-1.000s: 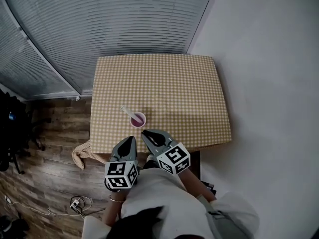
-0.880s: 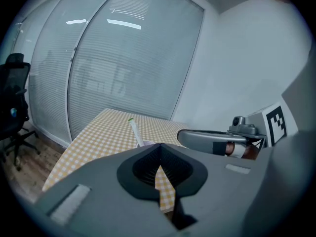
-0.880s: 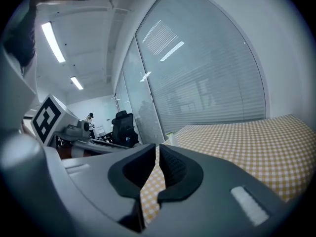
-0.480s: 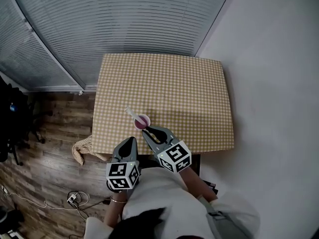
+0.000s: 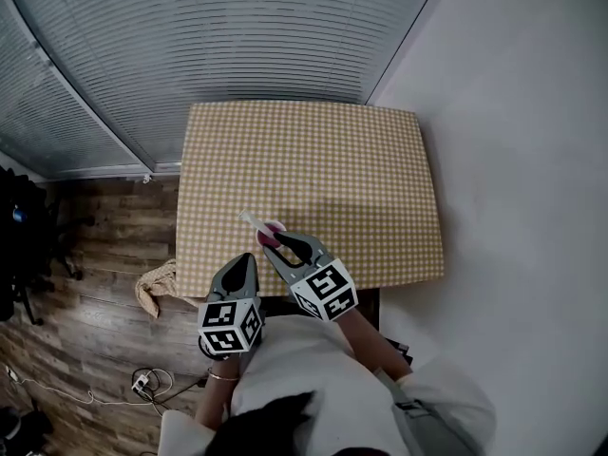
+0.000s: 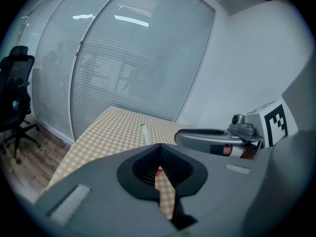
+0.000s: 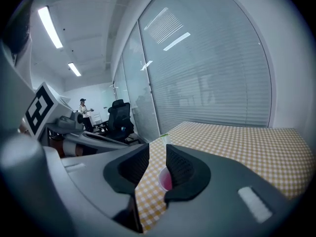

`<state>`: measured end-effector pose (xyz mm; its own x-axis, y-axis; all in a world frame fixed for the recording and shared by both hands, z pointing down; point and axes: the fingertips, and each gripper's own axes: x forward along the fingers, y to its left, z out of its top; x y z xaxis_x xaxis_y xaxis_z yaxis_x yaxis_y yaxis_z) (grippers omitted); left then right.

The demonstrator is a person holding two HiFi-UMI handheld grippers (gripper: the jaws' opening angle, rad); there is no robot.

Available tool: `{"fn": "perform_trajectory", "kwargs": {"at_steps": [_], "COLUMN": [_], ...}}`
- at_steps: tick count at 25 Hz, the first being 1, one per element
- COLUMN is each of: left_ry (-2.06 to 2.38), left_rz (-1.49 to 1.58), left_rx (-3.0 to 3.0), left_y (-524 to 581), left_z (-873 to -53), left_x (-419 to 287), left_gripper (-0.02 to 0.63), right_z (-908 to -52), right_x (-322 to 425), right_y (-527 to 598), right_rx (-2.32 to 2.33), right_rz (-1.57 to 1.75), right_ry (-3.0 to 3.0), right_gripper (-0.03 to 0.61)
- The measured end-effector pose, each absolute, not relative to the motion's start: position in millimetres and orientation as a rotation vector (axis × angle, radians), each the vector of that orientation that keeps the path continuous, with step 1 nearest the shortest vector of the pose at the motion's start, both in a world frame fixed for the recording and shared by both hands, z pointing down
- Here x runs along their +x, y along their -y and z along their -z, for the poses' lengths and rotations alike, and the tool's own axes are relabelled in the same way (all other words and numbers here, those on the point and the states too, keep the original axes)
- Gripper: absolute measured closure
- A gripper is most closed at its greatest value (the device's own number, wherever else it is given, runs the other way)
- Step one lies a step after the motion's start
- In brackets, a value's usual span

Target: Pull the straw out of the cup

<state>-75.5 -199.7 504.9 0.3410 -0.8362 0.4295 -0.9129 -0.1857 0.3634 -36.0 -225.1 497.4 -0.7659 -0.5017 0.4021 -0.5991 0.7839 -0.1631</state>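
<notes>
I hold a gripper in each hand, low over the near edge of the table (image 5: 323, 150), which wears a yellow checked tablecloth.

My right gripper (image 7: 158, 148) has its jaws apart, and they are opening wider. Through the gap I see the small pink cup (image 7: 165, 178). It stands just past the tips, and the pads do not press on it.

My left gripper (image 6: 159, 147) has its jaws pressed together, with only a thin slit left. Nothing is pinched in it. It hangs just beside the right one, on the side away from the white wall, and a little farther back from the cup.

The cup stands upright on the tablecloth, near the edge closest to me. Inside it looks pink (drink or just the cup's own colour, I cannot tell). One straw (image 5: 250, 219) sits in it. The straw is white with a green tip. It leans out over the rim, away from me and to the left in the head view. Neither gripper touches it.

Behind the table hang grey window blinds (image 5: 218, 36). On the wooden floor (image 5: 85, 293), by the table's near left corner, lies a crumpled tan cloth (image 5: 157, 288). In the right gripper view a black office chair (image 7: 120, 117) stands far off.
</notes>
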Motion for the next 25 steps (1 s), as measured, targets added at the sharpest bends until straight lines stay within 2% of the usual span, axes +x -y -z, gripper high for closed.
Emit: {"fn": "perform_trajectory", "kwargs": {"at_steps": [13, 25], "left_ry": [1.541, 1.502], "left_rz": [-0.15, -0.125], "left_rx": [2.018, 2.013], "left_y": [222.1, 227.1], "left_z": [-508.5, -513.1], "left_x": [-101.5, -112.2], "left_gripper": [0.594, 0.594], "right_z": [-519.4, -537.6], "right_x": [-63.6, -79.1], "right_y": [253.2, 269.0], "right_rx": [0.789, 0.797], "right_rz": [-0.312, -0.297], "right_ry": [2.507, 2.409], "right_gripper": [0.442, 0.443]}}
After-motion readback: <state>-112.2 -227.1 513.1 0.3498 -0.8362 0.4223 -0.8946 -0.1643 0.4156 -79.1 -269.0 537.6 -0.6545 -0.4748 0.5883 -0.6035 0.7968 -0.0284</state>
